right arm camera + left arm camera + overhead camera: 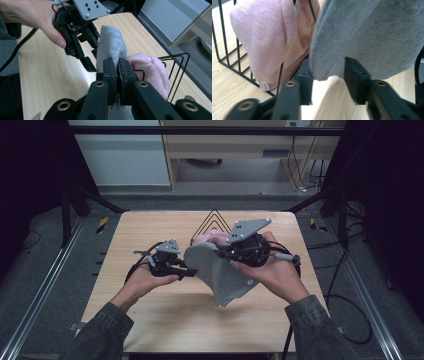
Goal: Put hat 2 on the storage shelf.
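While our left gripper (192,272), left of centre, brings its spread jaws around the grey hat's (220,275) edge (not yet pinching), our right gripper (117,72) clamps the hat mid-frame above the worktop (150,320). Next: close left, then spread the brim.

Dim room, table evenly lit; near jaws blurred close up
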`<move>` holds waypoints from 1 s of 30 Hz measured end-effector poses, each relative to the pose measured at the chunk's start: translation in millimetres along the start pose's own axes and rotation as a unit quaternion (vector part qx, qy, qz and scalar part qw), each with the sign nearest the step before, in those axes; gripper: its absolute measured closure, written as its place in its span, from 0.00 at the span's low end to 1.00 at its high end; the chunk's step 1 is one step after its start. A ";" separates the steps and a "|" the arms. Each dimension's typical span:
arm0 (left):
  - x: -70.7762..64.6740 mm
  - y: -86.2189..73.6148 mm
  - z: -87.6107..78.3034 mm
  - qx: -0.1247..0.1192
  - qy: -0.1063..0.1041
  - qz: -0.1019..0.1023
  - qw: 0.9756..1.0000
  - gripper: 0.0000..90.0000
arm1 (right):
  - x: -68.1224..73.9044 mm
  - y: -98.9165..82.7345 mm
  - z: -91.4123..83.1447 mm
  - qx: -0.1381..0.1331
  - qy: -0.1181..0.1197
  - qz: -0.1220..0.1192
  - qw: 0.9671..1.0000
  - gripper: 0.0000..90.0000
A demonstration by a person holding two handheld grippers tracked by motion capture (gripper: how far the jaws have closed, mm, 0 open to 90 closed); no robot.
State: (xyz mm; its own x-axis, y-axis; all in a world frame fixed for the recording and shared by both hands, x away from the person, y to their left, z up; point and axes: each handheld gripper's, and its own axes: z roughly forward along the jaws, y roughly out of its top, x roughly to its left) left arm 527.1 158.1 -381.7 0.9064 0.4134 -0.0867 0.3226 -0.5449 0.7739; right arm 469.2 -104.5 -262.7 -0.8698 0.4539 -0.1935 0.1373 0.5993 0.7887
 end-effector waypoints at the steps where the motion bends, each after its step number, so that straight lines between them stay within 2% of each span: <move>1: 0.1 0.5 0.1 0.000 0.001 0.000 1.000 0.79 | -0.5 -0.5 0.3 0.000 0.000 0.000 1.000 0.95; 2: 0.0 1.4 0.0 -0.001 0.001 0.001 1.000 0.79 | -0.5 -0.5 0.3 0.000 0.000 0.000 1.000 0.95; 3: -0.4 4.3 -0.5 0.002 0.003 0.006 1.000 0.88 | -1.7 -1.8 0.8 0.001 -0.001 0.004 1.000 0.95; 5: -1.2 6.0 -0.7 0.001 0.005 0.004 1.000 0.95 | -2.4 -2.6 1.0 0.000 -0.002 0.006 1.000 0.95; 6: -1.9 10.1 -3.4 0.005 0.014 0.004 1.000 0.96 | -4.3 -4.4 0.3 0.000 -0.005 0.007 1.000 0.95; 10: -3.3 19.0 -12.1 0.011 0.030 0.000 0.999 0.97 | -10.0 -8.8 -4.5 -0.002 -0.018 0.020 1.000 0.95; 11: -4.6 25.7 -19.0 0.020 0.037 0.006 0.999 0.96 | -11.4 -9.6 -5.7 -0.003 -0.022 0.023 0.999 0.95; 17: -10.9 51.0 -44.9 0.025 0.058 0.022 0.998 0.96 | -22.3 -15.1 -14.5 -0.018 -0.041 0.048 0.998 0.95; 20: -14.7 64.0 -54.9 0.030 0.074 0.031 0.996 0.96 | -26.2 -16.2 -15.6 -0.028 -0.048 0.060 0.997 0.95; 25: -19.2 82.5 -70.1 0.032 0.103 0.042 0.993 0.96 | -31.1 -13.6 -19.6 -0.052 -0.051 0.079 0.994 0.95; 30: -20.3 94.6 -81.1 0.021 0.115 0.042 0.992 0.96 | -36.4 -5.7 -26.5 -0.070 -0.059 0.085 0.992 0.95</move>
State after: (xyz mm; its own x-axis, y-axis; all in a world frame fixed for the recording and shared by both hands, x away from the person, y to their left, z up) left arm 517.1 157.4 -255.8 0.8462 0.5175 0.1266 0.2631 -0.6125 0.7454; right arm 487.5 -142.0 -244.7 -0.7770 0.6198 -0.1105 0.2036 0.4135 0.8874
